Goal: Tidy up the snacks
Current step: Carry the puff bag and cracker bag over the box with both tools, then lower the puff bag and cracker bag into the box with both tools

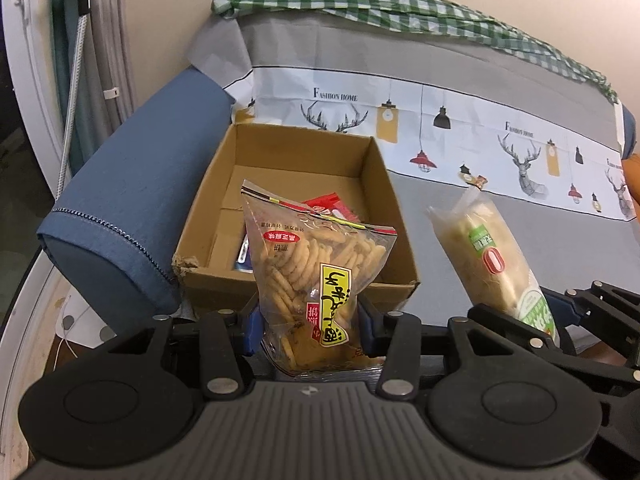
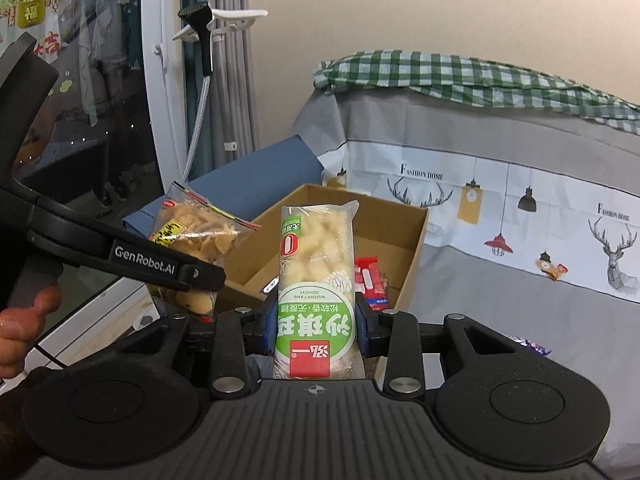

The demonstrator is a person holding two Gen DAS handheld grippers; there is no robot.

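Our left tool (image 1: 310, 320) clamps the cracker bag (image 1: 316, 280) and our right tool (image 2: 316, 320) clamps the green-labelled cake pack (image 2: 316, 280). We hold both upright before the cardboard box (image 1: 304, 152), which sits on the grey-covered sofa (image 1: 500, 240) holding a red packet (image 2: 370, 280).

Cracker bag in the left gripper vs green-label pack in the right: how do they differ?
The cracker bag is wide and clear with a yellow label; the green-label pack is a narrow column with a green and white label. The cracker bag holds flat, browned crackers; the green-label pack holds pale, lumpy pieces. Shared: each stands up, pinched near its lower end, one in the left gripper, one in the right gripper, near the cardboard box.
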